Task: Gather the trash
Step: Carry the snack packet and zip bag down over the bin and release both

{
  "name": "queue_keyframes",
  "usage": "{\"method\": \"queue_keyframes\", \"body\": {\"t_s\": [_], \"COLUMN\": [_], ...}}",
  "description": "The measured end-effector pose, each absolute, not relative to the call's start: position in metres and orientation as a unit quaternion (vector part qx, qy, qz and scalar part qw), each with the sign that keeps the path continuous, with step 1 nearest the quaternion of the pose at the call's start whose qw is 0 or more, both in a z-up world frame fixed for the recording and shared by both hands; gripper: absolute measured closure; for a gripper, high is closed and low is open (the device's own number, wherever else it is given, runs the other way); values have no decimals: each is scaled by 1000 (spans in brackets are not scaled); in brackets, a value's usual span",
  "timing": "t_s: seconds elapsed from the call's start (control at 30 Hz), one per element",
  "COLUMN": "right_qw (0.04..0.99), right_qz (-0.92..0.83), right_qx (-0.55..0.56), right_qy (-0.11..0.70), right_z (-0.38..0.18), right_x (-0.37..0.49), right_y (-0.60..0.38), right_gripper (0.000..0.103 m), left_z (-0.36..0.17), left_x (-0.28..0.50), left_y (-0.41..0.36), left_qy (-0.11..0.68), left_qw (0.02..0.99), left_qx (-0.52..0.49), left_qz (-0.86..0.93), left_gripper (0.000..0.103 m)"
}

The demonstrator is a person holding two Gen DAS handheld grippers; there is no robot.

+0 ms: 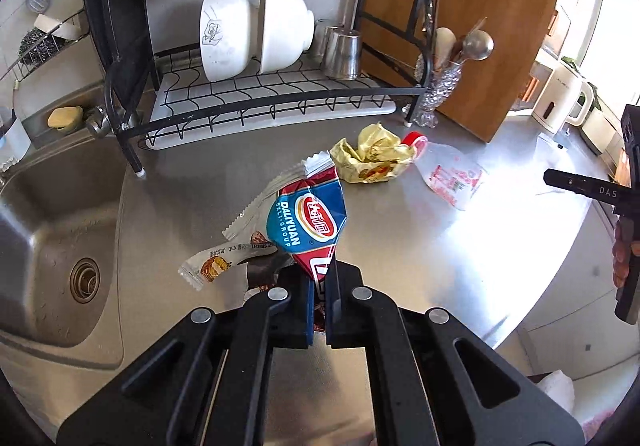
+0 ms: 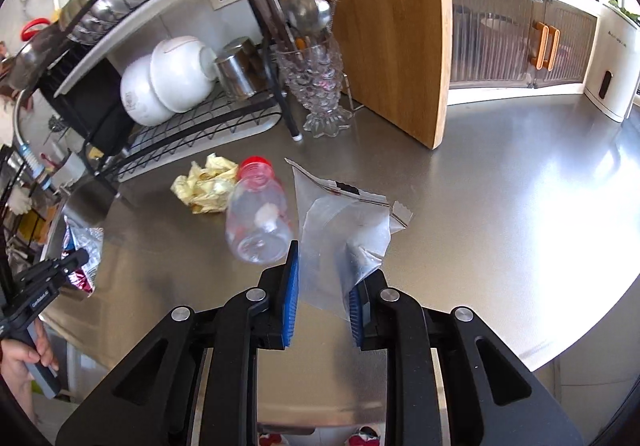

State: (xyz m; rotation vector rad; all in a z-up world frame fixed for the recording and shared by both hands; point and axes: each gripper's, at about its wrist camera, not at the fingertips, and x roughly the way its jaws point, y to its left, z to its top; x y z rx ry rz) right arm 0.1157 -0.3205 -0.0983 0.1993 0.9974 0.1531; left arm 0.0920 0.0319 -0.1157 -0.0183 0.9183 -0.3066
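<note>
- Two pieces of trash are held above a steel counter [image 2: 500, 205], one in each claw.
- A red and blue snack wrapper [image 1: 310, 224] is pinched at its lower end by the left gripper [image 1: 318, 300], whose jaws are pressed almost together on it; the wrapper stands up out of the jaws.
- A clear plastic bag [image 2: 344, 234] with a torn strip along its top is caught between the blue pads of the right gripper [image 2: 322, 300]; the jaws are drawn in on the crumpled film but kept partly apart by it.
- Beneath the snack wrapper, a pale wrapper [image 1: 224, 258] with a printed food picture is seen on the counter near the sink [image 1: 60, 230].
- A crumpled yellow wrapper [image 2: 206, 185] is left lying on the counter, touching the neck of a clear bottle [image 2: 258, 221] with a red cap, which lies on its side.
- Behind these, a black dish rack [image 1: 256, 101] is loaded with two white bowls [image 1: 256, 31] and a steel cup [image 1: 342, 53].
- A glass holder [image 2: 316, 85] with utensils is placed just beside the rack, and a wooden board [image 2: 384, 25] is propped upright next to it.
- A white kettle [image 1: 560, 101] is set well apart at the far end of the counter.
</note>
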Motion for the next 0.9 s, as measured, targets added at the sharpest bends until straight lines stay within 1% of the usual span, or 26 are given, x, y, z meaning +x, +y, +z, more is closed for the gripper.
{"method": "queue_keyframes", "body": {"t_s": [0.2,0.47,0.67,0.9], "right_qw": [858,820,789,755], "right_qz": [140,202,227,221], "right_qx": [78,59,47,38], "right_qy": [488,532,569,616], "right_z": [-87,-114,-149,-215], "right_x": [60,-9,-48,-66], "right_y": [-285,-244,-222,-201], "right_gripper": [81,81,81,81], "left_z": [-102,-116,-149,-225], "left_x": [37,-39,-81,-99], "left_y": [20,18,18,18], "left_qy": [443,463,495,555], "left_qw": [881,869,852,813], "left_qx": [-15,-46,-54,-70], "left_qz": [-166,-170,-164,-162], "left_gripper": [101,101,101,101]}}
